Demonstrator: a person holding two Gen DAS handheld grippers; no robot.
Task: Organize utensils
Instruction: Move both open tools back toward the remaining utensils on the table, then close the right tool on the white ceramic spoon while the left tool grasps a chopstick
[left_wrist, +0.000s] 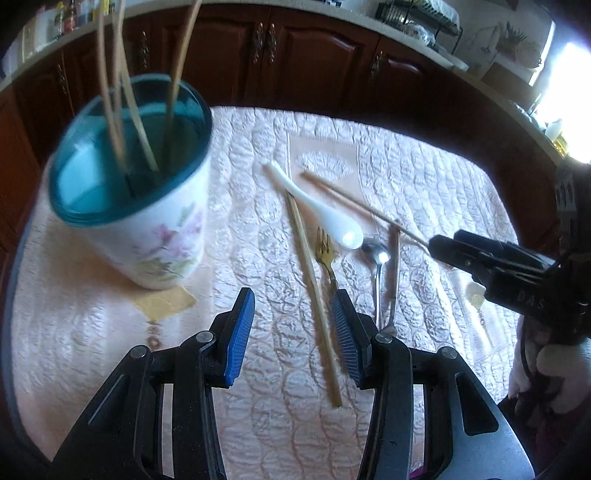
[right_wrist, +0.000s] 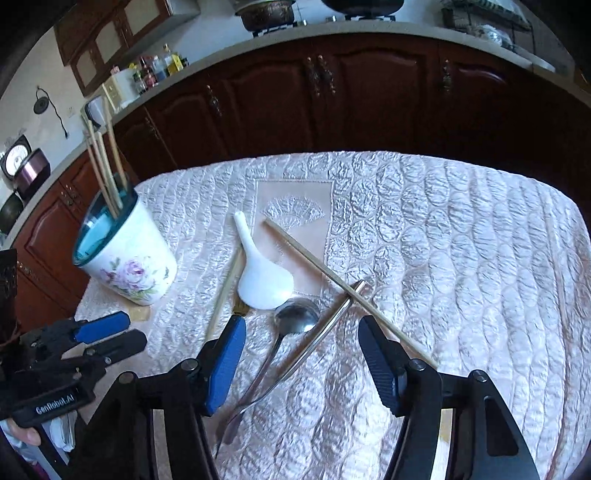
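A: Left claw (left_wrist: 293, 332) spread, nothing gripped. One chopstick (left_wrist: 314, 295) on the cloth between the pads, not pinched.

B: Right claw (right_wrist: 301, 360) also released, empty. Steel spoon (right_wrist: 291, 317) and a thin metal handle (right_wrist: 325, 328) lying between the pads, untouched. Second chopstick (right_wrist: 332, 280) crossing over that handle, passing just beside the right finger.

A: Gold fork (left_wrist: 327, 258) next to the left claw's chopstick, tines away from camera. White spoon (right_wrist: 264, 277) past it, bowl touching the steel spoon's bowl.

B: Cup (right_wrist: 127, 258) farther left on the tabletop (right_wrist: 461, 258), upright, a few chopsticks already inside. Cabinets (right_wrist: 332, 92) behind.

A: Handling guess: chopsticks light, stiff, thin, likely to roll on quilted cloth; pinch near mid-length, pads square across.

B: Metal pieces smooth, probably slippery; grab the handle, not the bowl. Crossed chopstick better lifted first.

A: White spoon looks ceramic, so fragile and heavier; grip the neck of the handle, lower gently into the cup.

B: Cup looks top-heavy with sticks; risk of tipping on soft cloth.
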